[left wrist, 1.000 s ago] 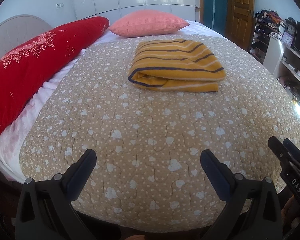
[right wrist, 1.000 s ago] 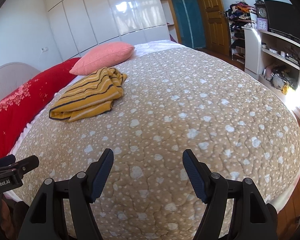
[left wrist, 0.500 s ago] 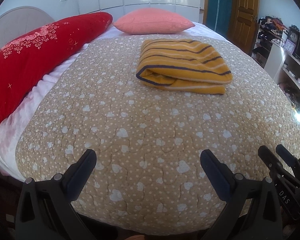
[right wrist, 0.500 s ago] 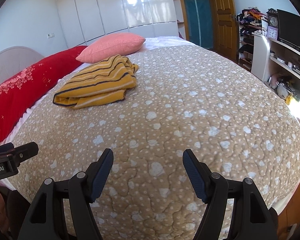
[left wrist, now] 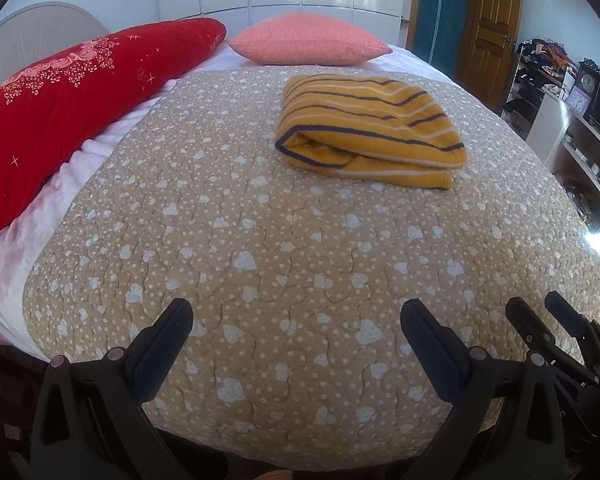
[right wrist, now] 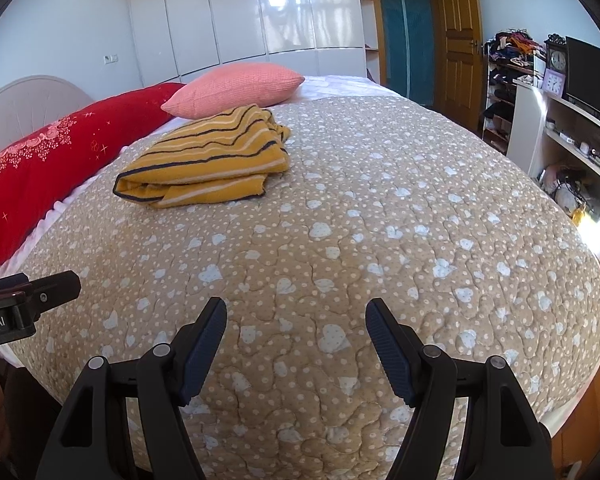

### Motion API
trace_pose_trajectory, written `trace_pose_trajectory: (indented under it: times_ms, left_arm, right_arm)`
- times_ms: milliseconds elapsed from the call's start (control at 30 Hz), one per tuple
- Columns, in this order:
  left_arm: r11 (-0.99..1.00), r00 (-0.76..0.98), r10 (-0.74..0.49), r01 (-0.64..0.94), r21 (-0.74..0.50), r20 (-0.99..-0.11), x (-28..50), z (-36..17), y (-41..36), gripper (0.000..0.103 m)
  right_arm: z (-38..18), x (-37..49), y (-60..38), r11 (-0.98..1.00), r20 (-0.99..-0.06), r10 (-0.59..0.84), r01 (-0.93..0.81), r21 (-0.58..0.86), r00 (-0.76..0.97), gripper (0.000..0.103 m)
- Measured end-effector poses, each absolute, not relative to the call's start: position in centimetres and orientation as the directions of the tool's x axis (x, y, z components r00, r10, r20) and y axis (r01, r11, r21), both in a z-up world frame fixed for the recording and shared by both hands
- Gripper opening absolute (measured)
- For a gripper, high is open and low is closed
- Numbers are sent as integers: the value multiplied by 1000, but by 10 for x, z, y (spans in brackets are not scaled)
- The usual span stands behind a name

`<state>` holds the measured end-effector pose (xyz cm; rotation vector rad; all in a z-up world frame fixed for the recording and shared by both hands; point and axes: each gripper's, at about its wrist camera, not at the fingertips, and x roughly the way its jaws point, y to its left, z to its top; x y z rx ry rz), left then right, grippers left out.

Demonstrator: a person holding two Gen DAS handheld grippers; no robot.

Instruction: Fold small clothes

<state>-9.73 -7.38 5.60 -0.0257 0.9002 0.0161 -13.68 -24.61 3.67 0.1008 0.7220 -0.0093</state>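
Garment: the yellow striped top [left wrist: 370, 128] lies folded in a thick soft bundle on the far half of the bed, just in front of the pink pillow [left wrist: 308, 44], well apart from both grippers
Left gripper [left wrist: 296, 336]: jaws spread wide, nothing between them, hovering over the near edge of the quilt [left wrist: 284, 248]
Right gripper [right wrist: 296, 332]: jaws apart, empty, ribbed dark-blue pads facing each other
Left view only: the garment's rolled front fold seen head-on; the right gripper's black fingers at the lower right edge
Right view only: the bundle's rumpled, loosely tucked far end; a black lettered tool body at the left edge; the open shelf unit [right wrist: 572, 152]
Textures: quilt is beige, stitched in wavy lines, dotted with pale hearts; top is knit with dark and white stripes; red bolster [left wrist: 68, 112] is velvety with floral embroidery; pink pillow is ribbed
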Motion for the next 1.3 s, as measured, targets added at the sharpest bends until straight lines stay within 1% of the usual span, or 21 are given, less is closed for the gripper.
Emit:
trace_pose_trajectory:
  times_ms: [1033,1300]
  left_arm:
    - [998,641,-36,-14,-59,-767,-102,61,-73,103]
    - [997,643,-44,-18,-73,-765,-104,63,-69,103]
  right_arm:
    - [38,-140,-238,995,-660,32,35,89,751,77]
    - [45,-145,-230,997,-644,31,19,71,764,78]
